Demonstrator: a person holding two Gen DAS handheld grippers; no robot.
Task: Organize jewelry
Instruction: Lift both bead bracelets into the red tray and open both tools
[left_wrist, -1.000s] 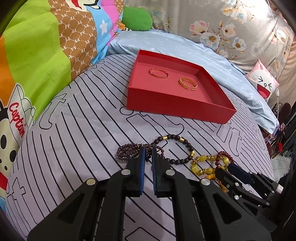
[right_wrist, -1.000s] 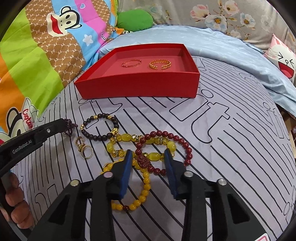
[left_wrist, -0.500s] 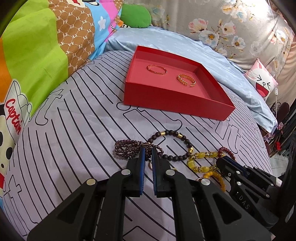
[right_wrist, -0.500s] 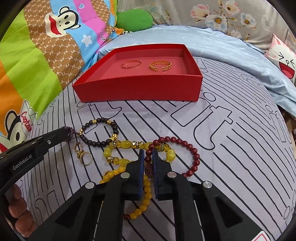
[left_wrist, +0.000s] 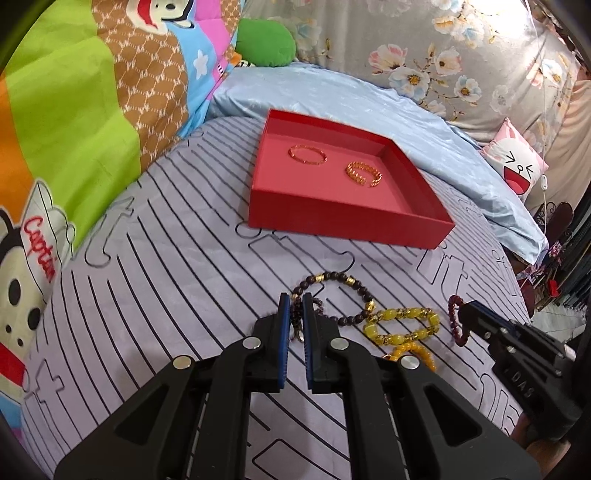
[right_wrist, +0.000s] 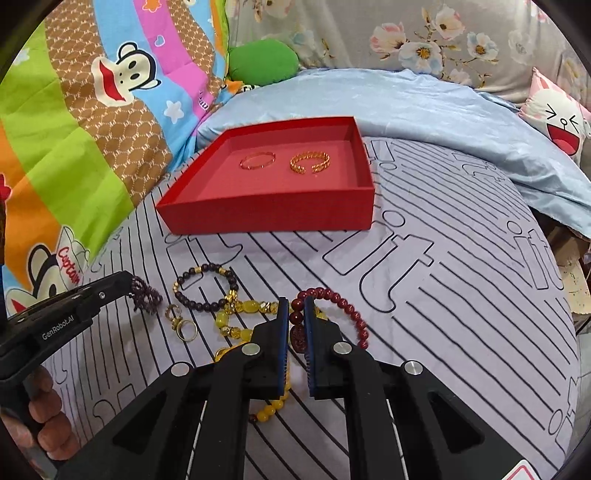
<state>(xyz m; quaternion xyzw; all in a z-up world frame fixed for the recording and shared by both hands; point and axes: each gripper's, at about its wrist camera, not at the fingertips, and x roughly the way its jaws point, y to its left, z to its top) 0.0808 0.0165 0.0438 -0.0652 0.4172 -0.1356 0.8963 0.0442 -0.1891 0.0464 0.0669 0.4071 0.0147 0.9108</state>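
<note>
Right gripper (right_wrist: 296, 317) has gone from jaws apart over the pile to clamped on the red bracelet (right_wrist: 341, 310), pinching it at its pendant end; the loop now hangs partly clear of the sheet (right_wrist: 461, 295), so a lift appears under way. Left gripper (left_wrist: 294, 314) stays clamped on the purple bracelet (right_wrist: 144, 295), which dangles bunched from its tips at 9 o'clock of the pile in the right view. Left on the sheet: dark bead bracelet (right_wrist: 207, 286), yellow bead bracelets (right_wrist: 243, 314), and gold rings (right_wrist: 183, 325) at 7 o'clock of the dark one. Red tray (right_wrist: 269, 210) sits at 12 o'clock, well apart from the pile, holding a thin gold bangle (right_wrist: 257, 161) and a gold chain cuff (right_wrist: 309, 162) side by side; its near half is bare. Judgement: both hands loaded, next is carrying to the tray. Risk: the red loop may snag the yellow beads it lies against.
</note>
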